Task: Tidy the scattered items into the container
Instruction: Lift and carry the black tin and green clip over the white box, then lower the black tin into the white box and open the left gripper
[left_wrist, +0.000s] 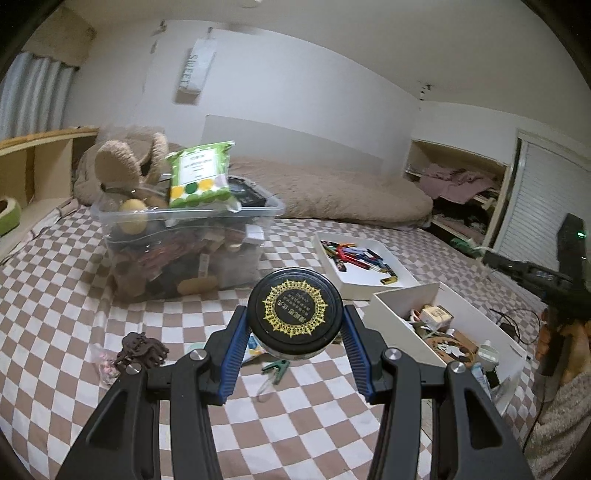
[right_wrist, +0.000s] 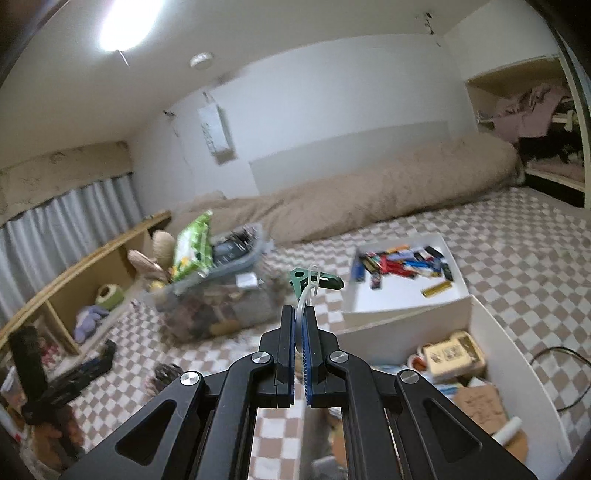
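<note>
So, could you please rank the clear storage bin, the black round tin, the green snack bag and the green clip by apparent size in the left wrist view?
1. Clear storage bin
2. Black round tin, though nearness to the camera inflates it
3. Green snack bag, nearly the tin's size
4. Green clip

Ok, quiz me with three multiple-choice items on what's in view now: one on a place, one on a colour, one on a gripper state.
1. The green packet sits: A on the checkered sheet; B atop the clear bin; C in the white tray.
2. The black jar has a lid pattern in: A gold; B silver; C red.
3. The right gripper is: A wide open; B shut and empty; C shut on a clear loop.

B: it rests on the bin's contents.
A: a gold ring marks the lid.
C: the fingers pinch the loop.
</note>
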